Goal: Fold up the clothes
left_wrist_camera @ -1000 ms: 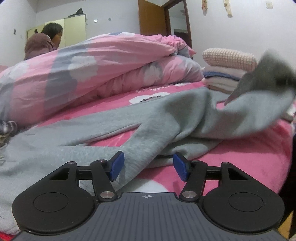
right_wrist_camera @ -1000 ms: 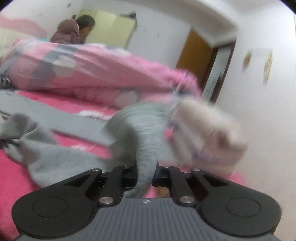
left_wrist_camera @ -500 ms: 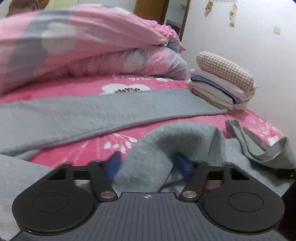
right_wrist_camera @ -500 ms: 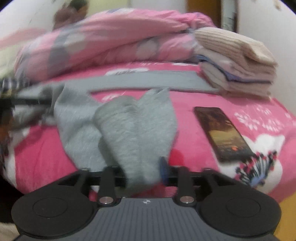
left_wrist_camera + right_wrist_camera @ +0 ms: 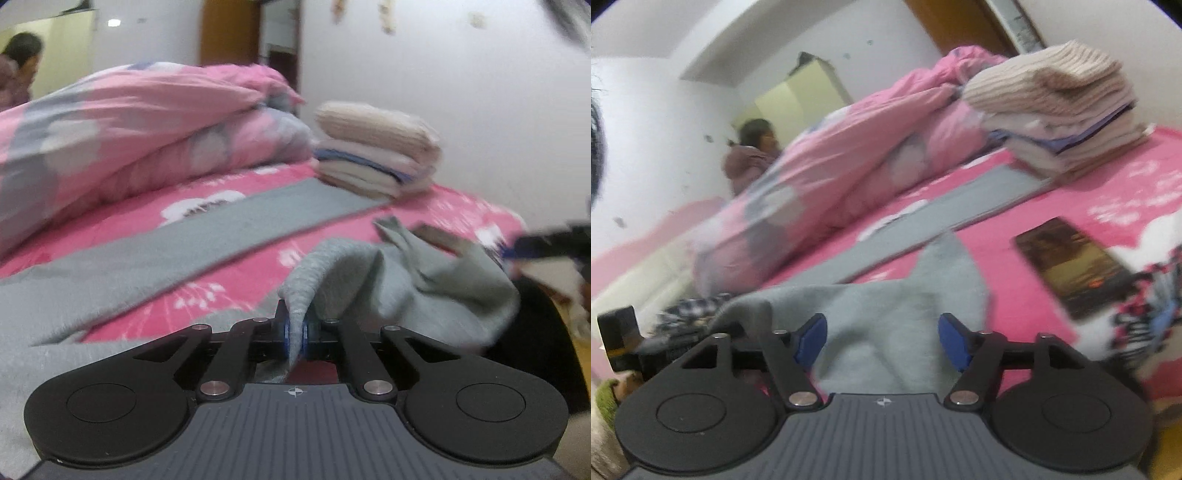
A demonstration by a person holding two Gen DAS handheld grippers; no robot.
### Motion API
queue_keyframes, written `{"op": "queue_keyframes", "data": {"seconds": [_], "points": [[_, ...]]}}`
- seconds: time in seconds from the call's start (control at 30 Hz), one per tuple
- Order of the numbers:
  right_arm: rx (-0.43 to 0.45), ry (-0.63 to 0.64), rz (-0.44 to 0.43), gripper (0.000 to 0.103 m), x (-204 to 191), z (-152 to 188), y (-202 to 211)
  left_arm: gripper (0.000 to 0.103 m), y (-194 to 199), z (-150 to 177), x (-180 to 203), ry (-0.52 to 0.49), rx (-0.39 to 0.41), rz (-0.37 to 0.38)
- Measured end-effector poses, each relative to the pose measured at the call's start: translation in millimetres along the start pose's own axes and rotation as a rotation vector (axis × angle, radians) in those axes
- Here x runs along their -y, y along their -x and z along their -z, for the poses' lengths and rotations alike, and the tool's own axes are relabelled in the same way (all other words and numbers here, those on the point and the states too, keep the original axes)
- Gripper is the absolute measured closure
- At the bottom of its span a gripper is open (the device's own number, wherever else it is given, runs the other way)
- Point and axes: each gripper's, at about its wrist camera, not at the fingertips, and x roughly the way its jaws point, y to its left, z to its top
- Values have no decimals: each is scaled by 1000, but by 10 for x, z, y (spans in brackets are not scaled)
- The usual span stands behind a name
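Grey sweatpants [image 5: 177,254] lie across the pink bed sheet [image 5: 236,273], one leg stretched flat toward the far stack. My left gripper [image 5: 294,330] is shut on a raised fold of the grey fabric, which bunches to the right of it. In the right wrist view the same grey sweatpants [image 5: 886,317] lie under my right gripper [image 5: 882,343], whose blue pads stand wide apart above the cloth and hold nothing. The other gripper's black body [image 5: 624,339] shows at the left edge of the right wrist view.
A pink and grey duvet [image 5: 129,140] is heaped at the back of the bed. A stack of folded clothes [image 5: 376,151] stands at the far right by the wall. A phone [image 5: 1075,266] lies on the sheet near the right edge. A person [image 5: 750,151] sits behind the duvet.
My left gripper went from open to shut on a fold of the sweatpants. My right gripper let go of the grey fabric and now stands open.
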Motion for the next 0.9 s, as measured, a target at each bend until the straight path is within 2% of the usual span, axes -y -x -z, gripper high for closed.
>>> {"op": "queue_keyframes", "data": {"seconds": [0.13, 0.37, 0.43, 0.5, 0.57, 0.67, 0.73, 0.8, 0.9], "points": [[-37, -17, -96, 29, -60, 37, -174, 99, 201, 92, 189, -69, -46, 25], [-79, 88, -148, 29, -331, 94, -434, 97, 331, 382, 183, 24, -75, 26], [-86, 140, -152, 29, -446, 100, -504, 90, 368, 464, 181, 51, -83, 26], [-94, 205, -151, 29, -585, 104, -580, 69, 405, 547, 179, 78, -92, 26], [-94, 290, -150, 29, -749, 129, -645, 63, 442, 630, 178, 105, -100, 26], [-79, 416, -177, 29, -995, 211, -731, 60, 497, 754, 175, 145, -112, 26], [-82, 488, -214, 29, -1154, 305, -807, 60, 626, 819, 36, 222, -111, -6], [-91, 559, -254, 29, -1306, 399, -891, 60, 827, 898, -196, 347, -85, -62], [-102, 678, -309, 30, -1577, 573, -1037, 60, 1174, 1034, -628, 586, 14, -168]]}}
